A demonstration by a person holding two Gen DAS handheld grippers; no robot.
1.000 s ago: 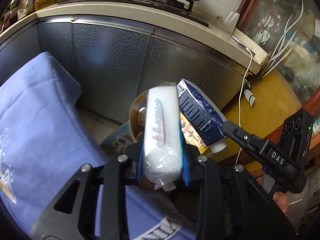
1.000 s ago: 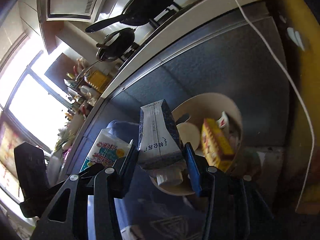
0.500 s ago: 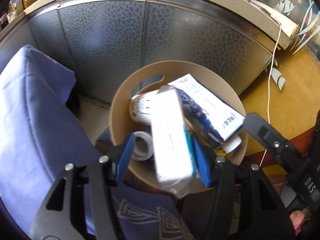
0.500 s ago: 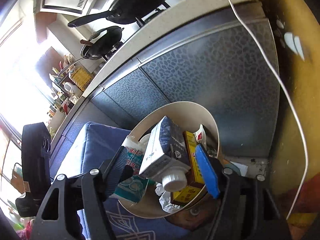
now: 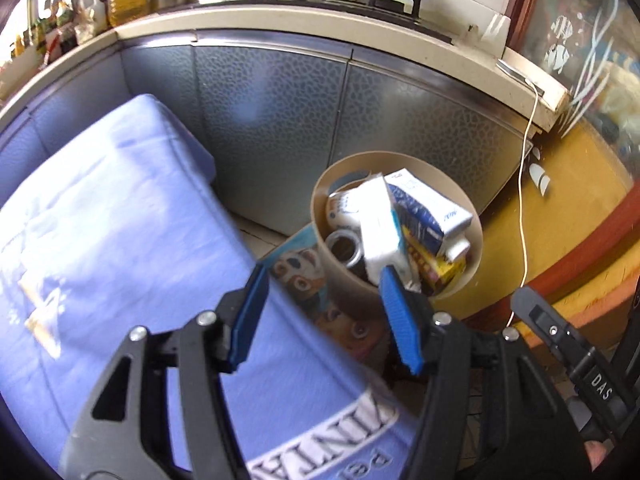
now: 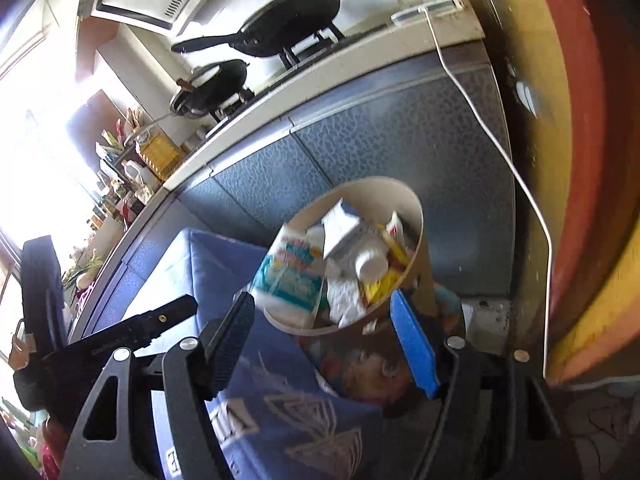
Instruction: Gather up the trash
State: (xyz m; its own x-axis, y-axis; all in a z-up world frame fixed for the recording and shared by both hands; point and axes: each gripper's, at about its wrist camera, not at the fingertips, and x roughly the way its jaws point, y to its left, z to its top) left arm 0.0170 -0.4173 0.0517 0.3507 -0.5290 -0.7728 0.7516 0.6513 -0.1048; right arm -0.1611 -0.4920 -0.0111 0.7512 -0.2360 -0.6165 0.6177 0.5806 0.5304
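1. Blue fabric-covered surface [image 5: 112, 232]: it fills the left part of the left wrist view. White printed lettering shows on its near edge.
2. Left gripper [image 5: 324, 312]: its jaws stand spread, with blue pads [image 5: 250, 312] facing each other. Nothing lies between them. The jaws have just been opening. In the right wrist view this gripper appears as a black body at the left edge [image 6: 120, 340].
3. Round beige waste bin [image 5: 472, 276]: it stands on the floor, just beside the blue surface and in front of grey textured cabinet doors [image 5: 272, 120].
4. White soft plastic pack with teal print [image 5: 380, 224]: it lies inside the bin, leaning on the other contents. In the right wrist view it rests against the bin's left wall [image 6: 288, 280].
5. Blue-and-white drink carton with a white screw cap [image 5: 428, 208]: it lies inside the bin to the right of the white pack, on top of a yellow cardboard box [image 5: 440, 268].
6. Grey roll with a dark hollow centre [image 5: 344, 246]: it sits at the bin's left side, beside the white pack.
7. Right gripper [image 6: 324, 332]: its jaws stand spread and hold nothing. The jaws have just been opening. The bin [image 6: 416, 208] shows beyond them.
8. White cable [image 5: 524, 200]: it hangs from the counter edge down to the yellow floor [image 5: 568, 200], right of the bin.
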